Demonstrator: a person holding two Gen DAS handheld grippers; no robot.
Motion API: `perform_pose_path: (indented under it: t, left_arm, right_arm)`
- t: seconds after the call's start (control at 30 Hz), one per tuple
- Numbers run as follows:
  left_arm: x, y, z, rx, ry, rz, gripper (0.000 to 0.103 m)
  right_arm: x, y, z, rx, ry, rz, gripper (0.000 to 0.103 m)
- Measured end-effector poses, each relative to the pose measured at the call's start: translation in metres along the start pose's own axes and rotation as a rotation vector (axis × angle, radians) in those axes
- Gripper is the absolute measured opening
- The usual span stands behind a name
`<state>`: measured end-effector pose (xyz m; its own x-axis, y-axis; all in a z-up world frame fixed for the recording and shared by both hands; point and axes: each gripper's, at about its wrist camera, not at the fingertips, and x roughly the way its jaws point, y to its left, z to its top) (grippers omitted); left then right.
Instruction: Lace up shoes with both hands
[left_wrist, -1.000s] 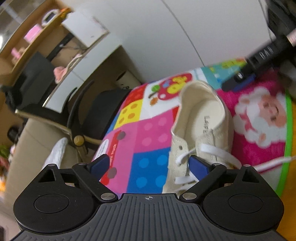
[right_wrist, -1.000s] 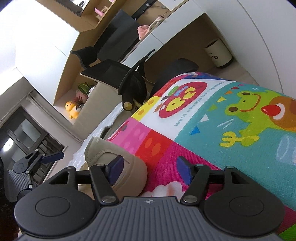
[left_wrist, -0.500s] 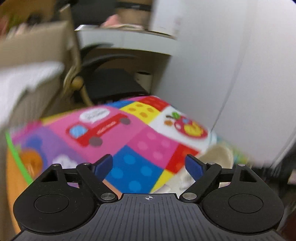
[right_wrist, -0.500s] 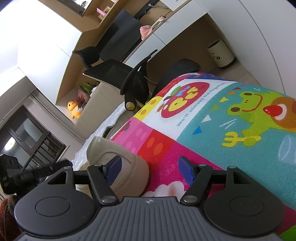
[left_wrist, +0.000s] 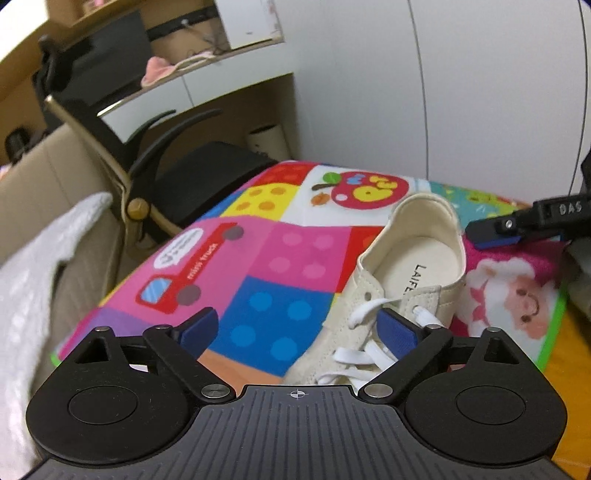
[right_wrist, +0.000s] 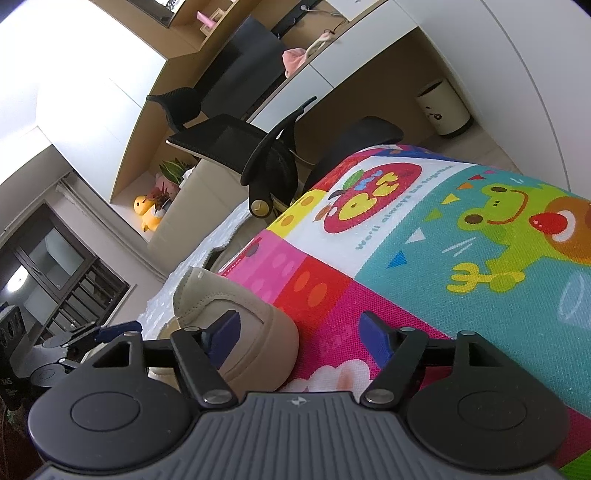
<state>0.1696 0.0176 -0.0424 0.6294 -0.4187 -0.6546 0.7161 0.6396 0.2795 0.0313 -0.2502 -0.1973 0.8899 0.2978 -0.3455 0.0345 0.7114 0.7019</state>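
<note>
A: Now, how is the left gripper (left_wrist: 297, 326) placed for the lace work?

B: Its jaws are being opened and stand wide, and nothing is held. The mat (left_wrist: 295, 266) is seen through the gap, while one blue fingertip (left_wrist: 393, 330) is set over the lace area of the shoe (left_wrist: 410, 273). Whether that pad touches the white laces (left_wrist: 364, 312) cannot be told.

A: And where is the shoe found?

B: It is laid on the colourful mat, heel away from the left wrist camera, with the laces threaded loosely across the tongue and a free end poking out near the upper eyelets.

A: What should be minded in the step in hand?

B: A single lace end is probably to be picked up. The gap should be centred over that one strand before it is narrowed, so that the neighbouring crossings are not caught with it. A flat, limp lace is likely to slip, so it would best be pinched near the tip.

A: Further right, what is seen of the right gripper (right_wrist: 297, 332)?

B: It is opened partway, with its jaws being widened a little, and nothing is gripped. From its own camera one finger is seen over the shoe's heel (right_wrist: 255, 332) and the other over the bare mat; contact with the heel cannot be confirmed.

A: How might it be used well?

B: The heel could be steadied by it, so that the shoe is not dragged across the mat when the lace is pulled.
</note>
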Motion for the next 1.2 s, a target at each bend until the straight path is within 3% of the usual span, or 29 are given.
perform_pose_path:
  t: [0.2,0.3,0.4,0.57,0.63,0.83,0.87,0.9,0.93,1.07,1.13,1.2]
  left_arm:
    - [0.005,-0.006,0.013,0.141,0.050,-0.003,0.099]
    - [0.014,-0.002,0.020,0.174,0.100,-0.055,0.100]
    - [0.021,0.016,0.023,0.090,0.148,-0.137,0.100]
    - [0.028,0.051,0.004,-0.205,0.171,-0.252,0.101]
    - [0.026,0.049,0.000,-0.213,0.162,-0.249,0.100]
    - [0.022,0.035,0.012,-0.100,0.146,-0.191,0.101]
    - [0.018,0.039,0.011,-0.135,0.118,-0.189,0.101]
    - [0.013,0.044,0.010,-0.175,0.087,-0.186,0.100]
    - [0.005,0.057,0.006,-0.284,0.024,-0.186,0.100]
    - [-0.022,0.103,-0.029,-0.709,-0.173,-0.269,0.100]
    - [-0.033,0.099,-0.050,-0.752,-0.205,-0.296,0.100]
    - [-0.040,0.077,-0.066,-0.702,-0.207,-0.280,0.100]
  right_arm:
    - [-0.001,0.000,0.000,-0.002,0.001,0.005,0.073]
    - [-0.001,0.000,0.000,-0.001,0.001,0.008,0.073]
    - [-0.001,0.000,-0.001,0.000,0.000,0.008,0.074]
    - [-0.003,-0.002,-0.001,0.012,-0.008,0.022,0.074]
    - [-0.003,-0.001,-0.001,0.007,-0.005,0.028,0.077]
    - [-0.003,0.003,0.000,-0.004,0.007,0.011,0.077]
    - [-0.003,0.007,0.001,-0.024,0.016,-0.020,0.074]
    - [-0.005,0.012,0.003,-0.055,0.023,-0.053,0.062]
    - [-0.007,0.018,0.005,-0.089,0.030,-0.077,0.051]
    - [-0.025,0.059,0.028,-0.215,0.017,-0.024,0.050]
    - [-0.024,0.084,0.045,-0.251,0.081,0.042,0.050]
    - [-0.009,0.105,0.059,-0.230,0.214,0.129,0.054]
